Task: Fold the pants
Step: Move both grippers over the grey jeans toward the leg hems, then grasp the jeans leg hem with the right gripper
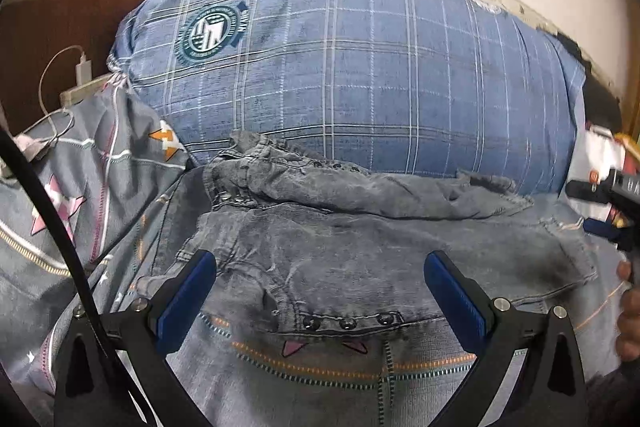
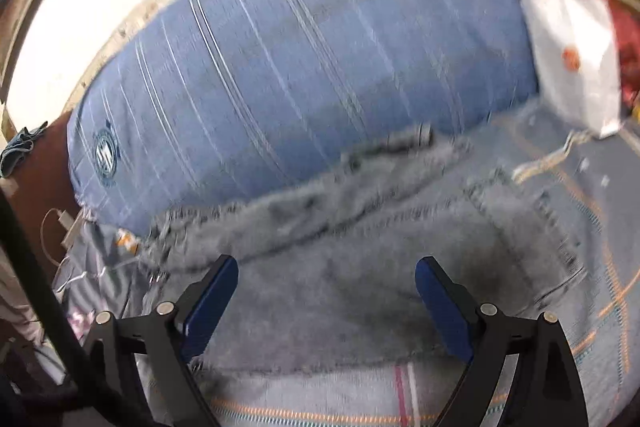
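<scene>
The grey denim pants point(image 1: 360, 251) lie spread on the patterned bedspread point(image 1: 100, 187), their far edge bunched against a big blue plaid pillow point(image 1: 340, 67). The left gripper point(image 1: 320, 291) hangs just above the snap-studded hem, fingers wide apart, nothing between them. The right gripper point(image 2: 326, 291) (its view is blurred) also stands wide open over the cloth, holding nothing.
</scene>
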### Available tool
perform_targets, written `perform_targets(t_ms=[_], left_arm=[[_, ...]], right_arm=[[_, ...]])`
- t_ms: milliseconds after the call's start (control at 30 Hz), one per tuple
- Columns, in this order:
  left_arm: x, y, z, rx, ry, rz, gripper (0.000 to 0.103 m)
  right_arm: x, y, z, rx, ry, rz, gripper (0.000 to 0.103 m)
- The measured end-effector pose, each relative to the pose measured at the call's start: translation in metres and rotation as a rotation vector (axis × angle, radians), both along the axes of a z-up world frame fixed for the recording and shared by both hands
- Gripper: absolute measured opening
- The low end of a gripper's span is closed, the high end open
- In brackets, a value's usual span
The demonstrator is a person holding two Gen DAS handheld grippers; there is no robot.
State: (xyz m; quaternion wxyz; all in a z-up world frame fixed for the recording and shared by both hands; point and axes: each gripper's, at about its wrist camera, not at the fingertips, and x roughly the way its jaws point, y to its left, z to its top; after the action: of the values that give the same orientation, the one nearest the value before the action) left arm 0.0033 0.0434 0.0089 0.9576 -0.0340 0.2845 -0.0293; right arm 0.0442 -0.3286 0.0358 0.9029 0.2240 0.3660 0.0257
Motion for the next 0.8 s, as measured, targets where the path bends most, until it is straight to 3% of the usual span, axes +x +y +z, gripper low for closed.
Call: perform_targets(t_ms=[100,200,333,433,467,633,733,800], left_arm=[[0.004,-0.008,-0.002,0.025,-0.004,-0.023,0.103],[0.009,-0.011,0.000,0.036,0.011,-0.034,0.103],[0.019,-0.021,0.016,0.034,0.030,-0.081,0.103],[0.031,-0.030,0.033,0.014,0.040,-0.124,0.103],[0.038,-0.034,0.041,0.009,0.038,-0.148,0.103],[0.076,-0.041,0.055,-0.012,0.054,-0.171,0.103],[0.091,-0.034,0.045,-0.046,0.058,-0.167,0.103],[0.096,-0.025,0.029,-0.065,0.055,-0.138,0.103]], right_arm=[[-0.002,-0.006,0.008,0.054,-0.045,0.003,0.092],[0.002,-0.003,0.006,0.046,-0.015,0.006,0.092],[-0.001,-0.009,0.005,0.109,0.006,-0.006,0.092],[-0.011,-0.014,0.008,0.086,-0.026,-0.032,0.092],[-0.009,-0.016,0.006,0.076,0.003,-0.050,0.092],[0.028,-0.040,0.000,0.153,0.128,-0.047,0.090],[0.076,-0.060,-0.004,0.093,0.185,-0.085,0.090],[0.109,-0.071,-0.019,0.124,0.224,-0.107,0.085]])
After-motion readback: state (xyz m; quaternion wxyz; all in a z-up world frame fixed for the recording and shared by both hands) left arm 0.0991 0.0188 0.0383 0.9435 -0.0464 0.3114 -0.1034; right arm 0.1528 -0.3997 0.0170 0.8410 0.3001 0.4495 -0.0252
